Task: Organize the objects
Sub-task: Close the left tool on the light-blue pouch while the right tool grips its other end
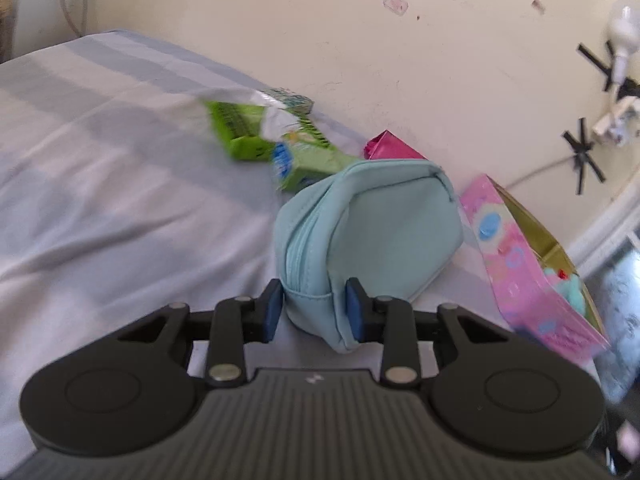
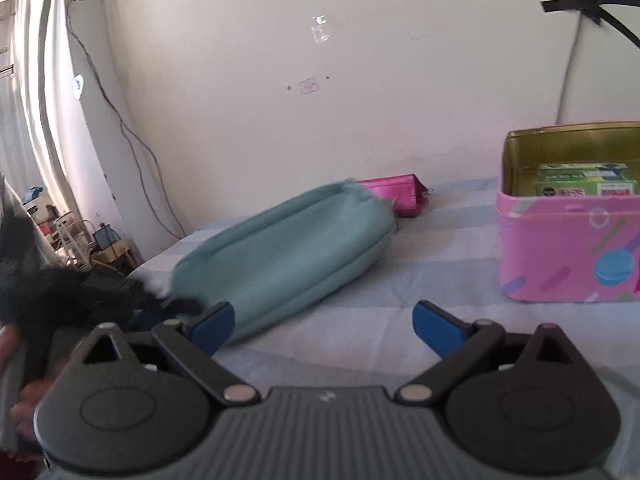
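Note:
A light teal zip pouch lies on the pale striped bed sheet. My left gripper is shut on the pouch's near end, with a blue pad pressed against each side. In the right wrist view the same pouch looks blurred and tilted, its left end toward the other gripper. My right gripper is open just above the sheet, with nothing between its fingers. To the right stands an open pink tin with a gold inside, holding a green carton.
Green cartons and a torn wrapper lie on the sheet behind the pouch. A magenta pouch rests against the cream wall. The pink tin is right of the teal pouch. Cables and black tape run along the wall.

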`<state>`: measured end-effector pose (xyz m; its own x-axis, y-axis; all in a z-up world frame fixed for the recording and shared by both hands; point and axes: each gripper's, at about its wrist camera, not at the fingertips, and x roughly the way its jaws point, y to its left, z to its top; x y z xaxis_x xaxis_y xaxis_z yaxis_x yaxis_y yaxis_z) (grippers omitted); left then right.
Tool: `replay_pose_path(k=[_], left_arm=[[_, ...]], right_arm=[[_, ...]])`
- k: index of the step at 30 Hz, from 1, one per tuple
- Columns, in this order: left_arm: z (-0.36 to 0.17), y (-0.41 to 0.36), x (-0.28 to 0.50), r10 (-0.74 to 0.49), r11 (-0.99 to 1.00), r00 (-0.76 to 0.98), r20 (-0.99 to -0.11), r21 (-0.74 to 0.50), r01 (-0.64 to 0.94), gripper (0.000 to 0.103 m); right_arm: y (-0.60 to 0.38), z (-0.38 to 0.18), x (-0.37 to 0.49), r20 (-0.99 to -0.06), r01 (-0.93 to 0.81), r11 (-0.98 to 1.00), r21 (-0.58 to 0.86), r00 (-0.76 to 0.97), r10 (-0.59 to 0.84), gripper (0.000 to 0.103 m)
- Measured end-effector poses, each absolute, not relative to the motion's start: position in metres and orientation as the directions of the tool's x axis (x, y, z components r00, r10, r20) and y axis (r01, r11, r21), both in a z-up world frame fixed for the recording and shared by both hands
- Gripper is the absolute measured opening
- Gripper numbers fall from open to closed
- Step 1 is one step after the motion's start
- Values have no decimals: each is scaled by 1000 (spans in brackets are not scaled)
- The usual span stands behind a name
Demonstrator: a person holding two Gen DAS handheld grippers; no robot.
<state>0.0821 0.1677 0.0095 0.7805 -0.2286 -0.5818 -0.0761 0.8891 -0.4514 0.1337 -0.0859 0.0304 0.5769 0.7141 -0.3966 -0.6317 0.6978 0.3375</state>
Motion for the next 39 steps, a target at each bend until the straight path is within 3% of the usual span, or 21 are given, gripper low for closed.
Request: replay_pose_path(k=[6,11,14,15,18,27,39], left_arm=[[5,207,20,-239,848,773,-587,-514,-128,37],[2,213,13,-192,848,784,-590,-502,-170,43],[4,210,16,-158,868,783,-602,-463,-181,49],[4,208,18,-150,873,782,-604,-452,-182,52],[5,199,17,-104,906,784,-612,-384,-179,53],[11,160,18,-38,978,785,-619,-183,-96,53],[10,41,43,-190,978,742,-643,-55,203,57]], right_arm=[[-52,45,176,-411,-662,653,368,514,753,100],[-23,24,207,-485,-617,607,501,382,787,96],[-3,17,199,-517,-659,585,472,331,789,73],[3,18,195,-534,-685,578,445,315,785,51],[4,20,180,-554,-709,597,374,346,758,49],[-65,29,143,-551,-699,607,377,358,754,45],[-216,27,93,-527,-507,775,378,570,630,44]])
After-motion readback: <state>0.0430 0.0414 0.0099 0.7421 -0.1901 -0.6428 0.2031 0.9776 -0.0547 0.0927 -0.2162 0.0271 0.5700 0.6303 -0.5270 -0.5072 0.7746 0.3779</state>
